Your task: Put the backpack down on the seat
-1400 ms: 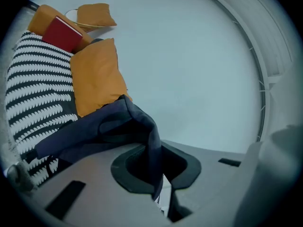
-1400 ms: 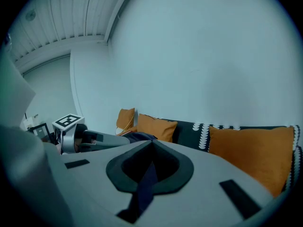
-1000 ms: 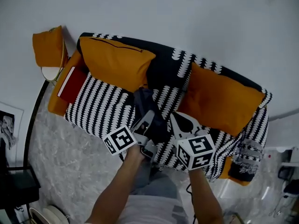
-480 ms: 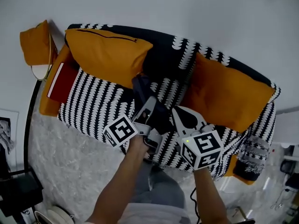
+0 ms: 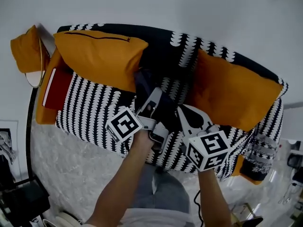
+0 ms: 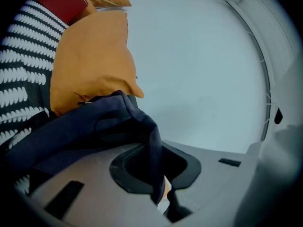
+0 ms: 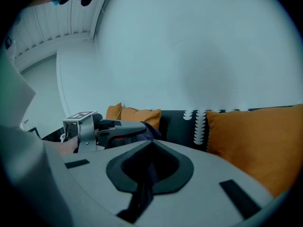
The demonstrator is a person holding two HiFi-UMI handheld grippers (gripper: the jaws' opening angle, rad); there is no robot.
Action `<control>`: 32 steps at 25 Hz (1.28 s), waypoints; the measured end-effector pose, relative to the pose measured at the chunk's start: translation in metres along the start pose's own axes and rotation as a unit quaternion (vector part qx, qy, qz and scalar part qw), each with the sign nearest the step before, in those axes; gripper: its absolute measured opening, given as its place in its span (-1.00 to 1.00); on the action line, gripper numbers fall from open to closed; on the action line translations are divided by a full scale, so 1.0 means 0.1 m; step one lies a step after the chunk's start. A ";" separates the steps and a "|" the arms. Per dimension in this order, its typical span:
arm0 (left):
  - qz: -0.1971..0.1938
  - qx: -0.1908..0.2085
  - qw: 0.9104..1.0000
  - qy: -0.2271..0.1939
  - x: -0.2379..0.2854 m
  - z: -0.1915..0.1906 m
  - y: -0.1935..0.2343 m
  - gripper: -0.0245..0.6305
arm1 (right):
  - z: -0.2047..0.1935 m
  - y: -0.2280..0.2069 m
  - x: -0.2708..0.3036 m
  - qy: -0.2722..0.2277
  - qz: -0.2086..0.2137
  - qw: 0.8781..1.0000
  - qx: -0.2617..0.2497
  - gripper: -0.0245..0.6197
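Navy fabric of the backpack is bunching up over the middle of the seat, which is wearing a black-and-white patterned cover. Whether the bag's bottom is touching the seat I cannot tell. The left gripper is pinching a fold of the backpack between closed jaws, and the cloth is draping over its front in the left gripper view. Just beside it, the right gripper is clamping a dark strip of the same bag, jaws together on it. One orange cushion is leaning at the bag's left and a second orange cushion at its right. Further left, a red book is lying on the sofa's end.
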State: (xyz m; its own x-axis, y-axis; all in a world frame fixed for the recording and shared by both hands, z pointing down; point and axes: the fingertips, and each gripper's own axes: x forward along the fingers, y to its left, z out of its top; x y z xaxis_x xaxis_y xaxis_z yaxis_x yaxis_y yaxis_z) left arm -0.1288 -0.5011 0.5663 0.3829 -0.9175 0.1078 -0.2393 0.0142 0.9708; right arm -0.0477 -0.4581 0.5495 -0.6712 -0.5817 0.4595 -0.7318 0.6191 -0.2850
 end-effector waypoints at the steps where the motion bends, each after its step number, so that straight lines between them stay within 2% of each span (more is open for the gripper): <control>1: 0.003 0.002 1.000 0.003 0.06 0.01 0.02 -0.84 | 0.01 -0.04 0.02 -0.001 -0.003 1.000 0.003 -0.92; 23: 0.009 -0.011 0.996 0.091 1.28 -0.07 0.36 -0.78 | -0.03 -0.87 0.38 0.004 -0.075 0.994 0.084 -0.92; 26: 0.003 -0.007 0.995 0.103 1.42 -0.08 0.38 -0.68 | -0.07 -0.92 0.45 0.007 -0.080 0.992 0.096 -0.92; 29: -0.013 -0.012 0.993 0.118 1.52 -0.11 0.34 -0.41 | -0.11 -0.95 0.48 0.010 -0.083 0.991 0.103 -0.92; 32: -0.016 -0.008 0.991 0.133 1.55 -0.16 0.33 -0.35 | -0.14 -0.97 0.49 0.010 -0.086 0.990 0.107 -0.92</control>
State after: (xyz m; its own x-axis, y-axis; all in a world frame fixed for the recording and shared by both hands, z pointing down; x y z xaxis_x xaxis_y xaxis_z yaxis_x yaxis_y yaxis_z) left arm -0.0632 -0.6366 0.6185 0.6122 -0.7804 0.1271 -0.2102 -0.0056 0.9776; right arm -0.0082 -0.5392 0.6111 -0.5339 -0.6566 0.5328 -0.8447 0.3847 -0.3722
